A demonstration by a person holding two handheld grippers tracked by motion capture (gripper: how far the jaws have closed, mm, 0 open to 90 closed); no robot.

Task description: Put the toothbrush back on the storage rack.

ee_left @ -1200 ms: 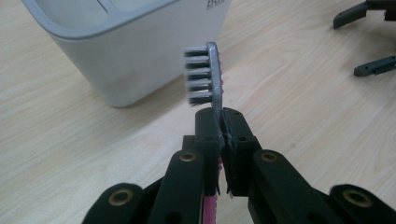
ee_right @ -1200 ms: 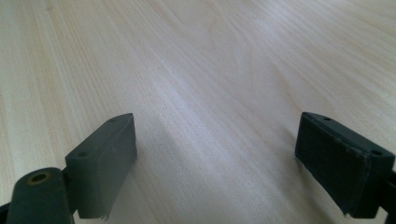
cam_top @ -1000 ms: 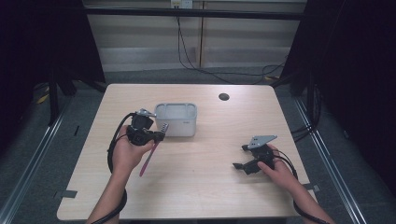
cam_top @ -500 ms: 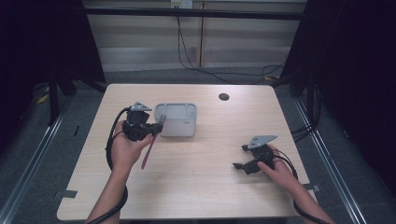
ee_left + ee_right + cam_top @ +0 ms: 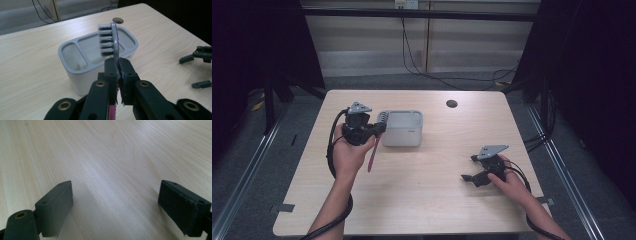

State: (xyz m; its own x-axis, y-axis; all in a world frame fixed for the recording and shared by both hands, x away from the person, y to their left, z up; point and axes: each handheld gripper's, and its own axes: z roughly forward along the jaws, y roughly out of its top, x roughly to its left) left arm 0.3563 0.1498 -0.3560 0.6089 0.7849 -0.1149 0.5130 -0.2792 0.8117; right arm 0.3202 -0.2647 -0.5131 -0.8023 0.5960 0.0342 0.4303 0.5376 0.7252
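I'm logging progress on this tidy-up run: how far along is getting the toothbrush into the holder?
Done: the left gripper is shut on the pink-handled toothbrush with dark bristles and has it lifted off the wooden table. In hand: the brush head hangs beside the grey two-compartment plastic holder, not yet inside. Left: lowering it into a compartment and letting go. The right gripper rests open on the table.

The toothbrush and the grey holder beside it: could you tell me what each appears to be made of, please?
Toothbrush: likely hard plastic, going by its smooth translucent grey neck and pink handle, with dark tufted bristles, probably nylon. Holder: seemingly moulded plastic with a matte finish, judging by its rounded corners and even walls; ceramic cannot be ruled out.
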